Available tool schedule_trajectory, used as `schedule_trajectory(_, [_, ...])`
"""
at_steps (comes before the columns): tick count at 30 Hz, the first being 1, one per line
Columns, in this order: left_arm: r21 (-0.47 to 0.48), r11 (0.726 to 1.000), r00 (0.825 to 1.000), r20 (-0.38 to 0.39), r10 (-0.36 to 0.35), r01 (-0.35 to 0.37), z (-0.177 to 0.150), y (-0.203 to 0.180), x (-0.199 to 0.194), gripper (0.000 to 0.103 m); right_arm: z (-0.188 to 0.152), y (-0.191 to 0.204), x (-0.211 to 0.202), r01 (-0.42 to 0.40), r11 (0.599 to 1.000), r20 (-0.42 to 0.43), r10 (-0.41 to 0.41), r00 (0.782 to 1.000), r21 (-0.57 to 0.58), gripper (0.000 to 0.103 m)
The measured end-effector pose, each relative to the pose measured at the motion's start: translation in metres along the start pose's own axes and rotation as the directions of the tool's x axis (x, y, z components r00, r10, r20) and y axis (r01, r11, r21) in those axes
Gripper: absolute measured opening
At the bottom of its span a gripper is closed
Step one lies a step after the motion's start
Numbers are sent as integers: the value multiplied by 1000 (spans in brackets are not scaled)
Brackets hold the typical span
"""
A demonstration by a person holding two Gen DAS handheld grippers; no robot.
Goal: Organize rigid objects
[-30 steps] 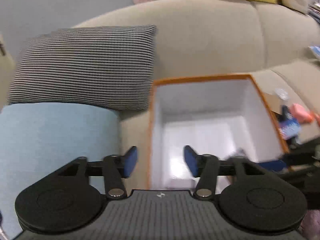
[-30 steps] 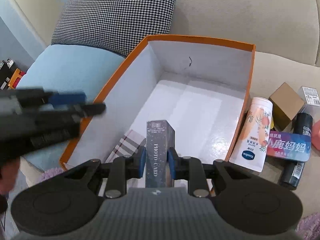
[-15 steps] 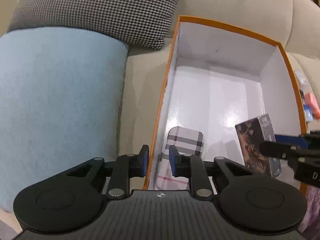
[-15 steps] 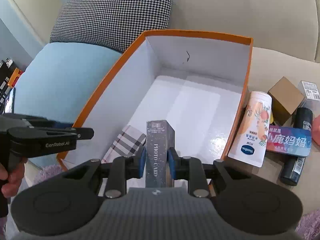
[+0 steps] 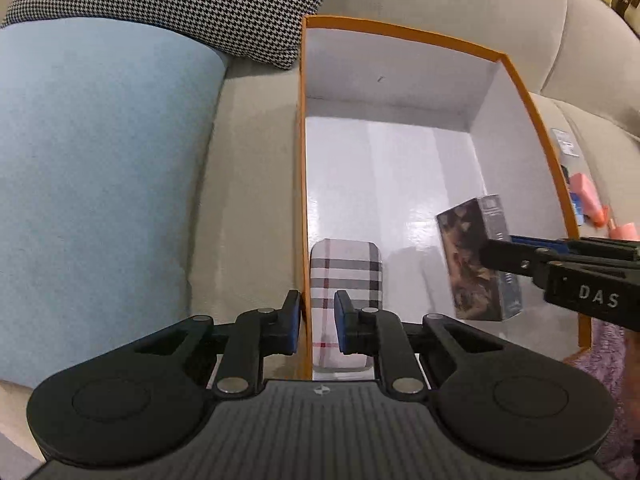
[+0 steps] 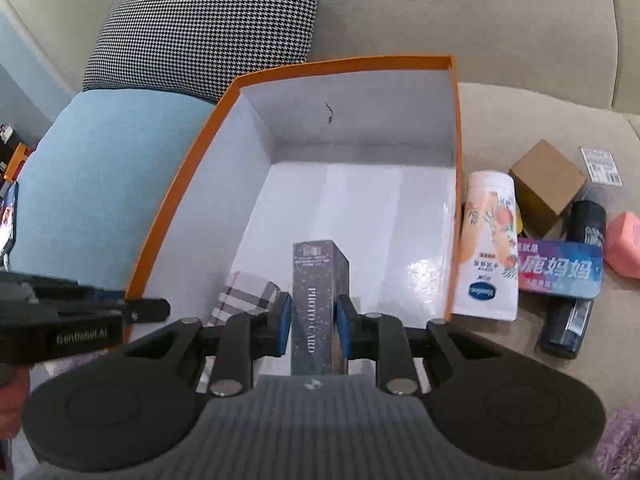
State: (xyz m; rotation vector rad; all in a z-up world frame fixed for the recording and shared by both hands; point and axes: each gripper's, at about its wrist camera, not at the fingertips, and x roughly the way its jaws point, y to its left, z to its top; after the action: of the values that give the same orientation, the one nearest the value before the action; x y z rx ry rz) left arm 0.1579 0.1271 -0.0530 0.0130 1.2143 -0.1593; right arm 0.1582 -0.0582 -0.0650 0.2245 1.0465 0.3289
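Observation:
An orange box (image 5: 400, 34) (image 6: 344, 65) with a white inside lies open on the sofa. A plaid tin (image 5: 346, 268) (image 6: 248, 296) lies flat in its near left corner. My left gripper (image 5: 317, 320) (image 6: 148, 312) straddles the box's left wall near that corner. Its jaws are closing, with the thin wall between them and a gap still showing on the inner side. My right gripper (image 6: 312, 320) (image 5: 492, 256) is shut on a dark starry box marked PHOTO CARD (image 6: 316, 280) (image 5: 468, 256), held upright over the near part of the orange box.
A houndstooth cushion (image 6: 208, 28) and a light blue cushion (image 5: 100, 168) lie left of the box. On the seat to its right lie a white floral pouch (image 6: 488, 240), a brown carton (image 6: 546, 184), a dark bottle (image 6: 576, 280), a blue and pink tin (image 6: 560, 268) and a pink item (image 6: 624, 244).
My left gripper came down and tilted over the box's left wall, and its jaws went from wide apart to narrow around it. The right gripper held the card box nearly still.

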Motion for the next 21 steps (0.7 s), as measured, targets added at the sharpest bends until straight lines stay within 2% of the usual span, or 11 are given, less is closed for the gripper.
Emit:
schedule_trajectory(7, [-14, 999, 999, -33, -40, 40, 12, 9, 6, 19, 8, 10, 21, -64, 997, -62, 66, 996, 37, 25])
schedule_trajectory(14, [-13, 999, 998, 35, -52, 52, 20, 8, -1, 23, 9, 24, 49, 13, 1000, -113, -11, 994, 18, 24])
schedule_trajectory(21, [5, 999, 998, 43, -36, 36, 19, 2, 4, 22, 4, 21, 68, -20, 997, -157, 31, 987, 71, 24])
